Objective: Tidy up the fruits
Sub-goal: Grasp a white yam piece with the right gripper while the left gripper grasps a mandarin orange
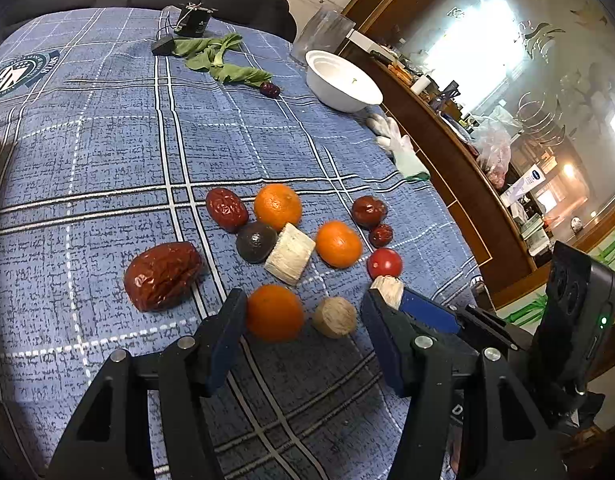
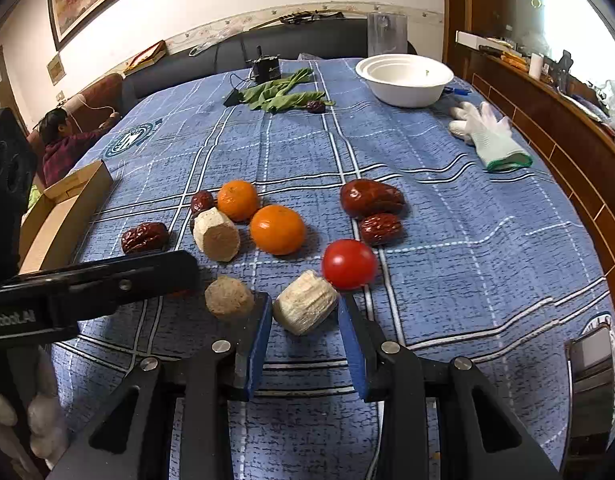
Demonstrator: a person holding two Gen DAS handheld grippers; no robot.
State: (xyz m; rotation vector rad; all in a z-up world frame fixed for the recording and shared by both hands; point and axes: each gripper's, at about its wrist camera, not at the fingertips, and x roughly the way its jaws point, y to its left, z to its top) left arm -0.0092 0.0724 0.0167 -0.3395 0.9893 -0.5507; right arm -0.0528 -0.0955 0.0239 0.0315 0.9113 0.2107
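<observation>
fruit is scattered in a loose cluster on the blue checked tablecloth point(image 2: 447, 216), well apart from the white bowl point(image 2: 405, 80) at the far edge. a pale cut stem piece point(image 2: 305, 308) lies between the fingers of the right gripper point(image 2: 305, 322), just beside the tomato point(image 2: 348, 264). the piece looks light, stiff and fibrous, with a rough rind that should not slip; it is probably best taken across its round sides, near the middle, so that the tomato is not nudged. the right gripper's jaws are drawn in close on either side of the piece, and the pads appear to be touching it, though a firm clamp cannot be confirmed.

an orange point(image 1: 274, 312) sits inside the span of the left gripper point(image 1: 303, 316), touching or nearly touching the left pad, with a round tan piece point(image 1: 334, 317) also between the jaws. the left gripper is held half open and nothing is grasped. the orange is judged firm but smooth and rollable, so it should be taken at its widest part.
</observation>
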